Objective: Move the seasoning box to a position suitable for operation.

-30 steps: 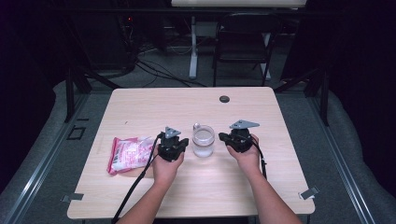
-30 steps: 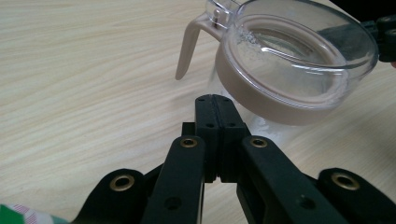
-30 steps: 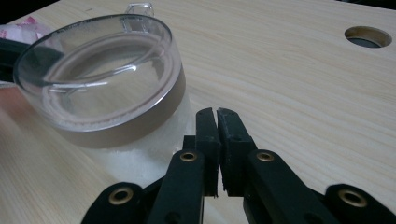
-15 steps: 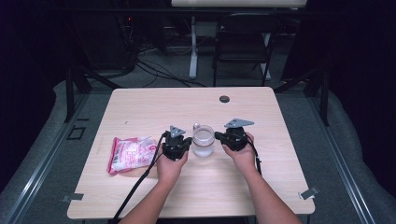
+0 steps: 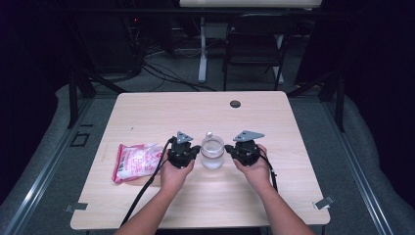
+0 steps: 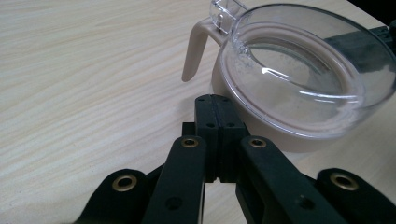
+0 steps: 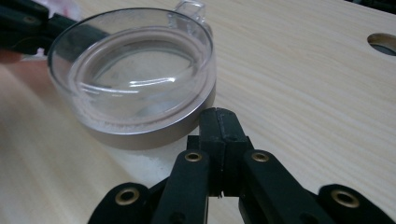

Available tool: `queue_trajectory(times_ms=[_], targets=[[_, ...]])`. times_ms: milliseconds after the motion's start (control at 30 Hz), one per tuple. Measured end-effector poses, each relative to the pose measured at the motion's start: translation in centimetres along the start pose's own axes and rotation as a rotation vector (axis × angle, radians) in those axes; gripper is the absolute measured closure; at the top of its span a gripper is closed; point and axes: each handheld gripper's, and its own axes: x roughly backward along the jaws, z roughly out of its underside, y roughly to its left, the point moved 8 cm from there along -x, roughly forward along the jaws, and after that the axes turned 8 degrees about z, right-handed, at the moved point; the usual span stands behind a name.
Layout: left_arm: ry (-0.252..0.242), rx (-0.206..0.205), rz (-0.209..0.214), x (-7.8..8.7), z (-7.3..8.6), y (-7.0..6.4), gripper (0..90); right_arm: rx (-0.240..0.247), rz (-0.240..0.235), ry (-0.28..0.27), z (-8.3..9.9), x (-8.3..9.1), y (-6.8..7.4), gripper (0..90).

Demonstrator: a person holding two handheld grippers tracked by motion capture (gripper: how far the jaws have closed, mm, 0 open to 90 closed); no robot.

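We hold 2 tools on the tabletop, with a small beige cup standing between them. The cup has a clear lid and a curved beige handle.

Our left tool has its jaws pressed together with nothing between them. In the left gripper view the closed tip sits just beside the cup's beige wall, below the lid's rim; we cannot tell whether it touches. The handle lies ahead of that tip and a little to its left, pointing away from us.

Our right tool also has its jaws together, empty. In the right gripper view its tip lies just beside the cup's lower wall, with the cup ahead and to the left of it. Beyond the cup in that view, the black body of the other tool shows at the upper left.

A pink packet lies flat on the tabletop, to the outer side of the left tool and near its trailing cable. A round dark hole in the tabletop lies well ahead of both tools.
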Motion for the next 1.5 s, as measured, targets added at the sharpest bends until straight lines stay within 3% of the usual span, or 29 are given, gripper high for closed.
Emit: queue_trajectory(times_ms=[167, 300, 367, 400, 433, 500, 600, 700, 800, 833, 933, 1100, 1167, 1300, 1500], targets=[[0.01, -0.005, 0.056, 0.7, 0.6, -0.2, 90.0, 0.018, -0.006, 0.009, 0.8, 1.4, 1.6, 90.0], [0.018, -0.034, 0.119, 1.4, 1.3, -0.3, 90.0, 0.039, -0.015, 0.014, 1.6, 2.6, 3.1, 90.0], [0.017, -0.067, 0.163, 1.6, 1.6, -0.4, 90.0, 0.072, -0.02, 0.016, 1.9, 3.2, 3.7, 90.0], [0.017, -0.067, 0.163, 1.6, 1.6, -0.4, 90.0, 0.072, -0.02, 0.016, 1.9, 3.2, 3.7, 90.0], [0.016, -0.076, 0.17, 1.6, 1.6, -0.5, 90.0, 0.077, -0.052, 0.014, 2.3, 3.7, 4.2, 90.0], [0.025, -0.093, 0.191, 1.5, 1.6, -0.7, 90.0, 0.071, -0.066, 0.011, 2.6, 4.1, 4.3, 90.0], [0.032, -0.115, 0.162, 1.7, 1.4, -1.0, 86.3, 0.057, -0.075, 0.006, 3.0, 4.6, 4.2, 90.0], [0.017, -0.083, 0.165, 2.5, 1.0, -1.3, 83.8, 0.062, -0.028, 0.008, 3.4, 4.7, 3.6, 90.0], [0.008, -0.08, 0.149, 2.8, 0.9, -1.3, 82.3, 0.044, -0.014, 0.001, 3.4, 4.7, 3.1, 90.0], [0.035, -0.102, 0.147, 3.4, 1.3, -1.5, 81.6, 0.02, -0.009, -0.012, 3.3, 4.7, 2.7, 90.0], [0.043, -0.122, 0.13, 4.0, 1.9, -1.8, 81.0, 0.02, -0.005, -0.018, 3.2, 4.5, 2.5, 90.0], [0.018, -0.115, 0.145, 5.0, 3.1, -3.1, 81.8, 0.018, 0.002, -0.026, 2.6, 3.3, 1.8, 90.0], [0.004, -0.117, 0.157, 5.0, 3.3, -3.5, 82.3, 0.009, 0.001, -0.028, 2.4, 3.2, 1.8, 90.0], [0.027, -0.167, 0.139, 4.7, 4.5, -4.4, 81.7, -0.009, -0.012, -0.032, 1.6, 2.1, 1.4, 90.0], [0.023, -0.159, 0.129, 4.8, 4.9, -4.4, 79.4, -0.016, -0.041, -0.031, 1.4, 1.3, 1.4, 90.0]])
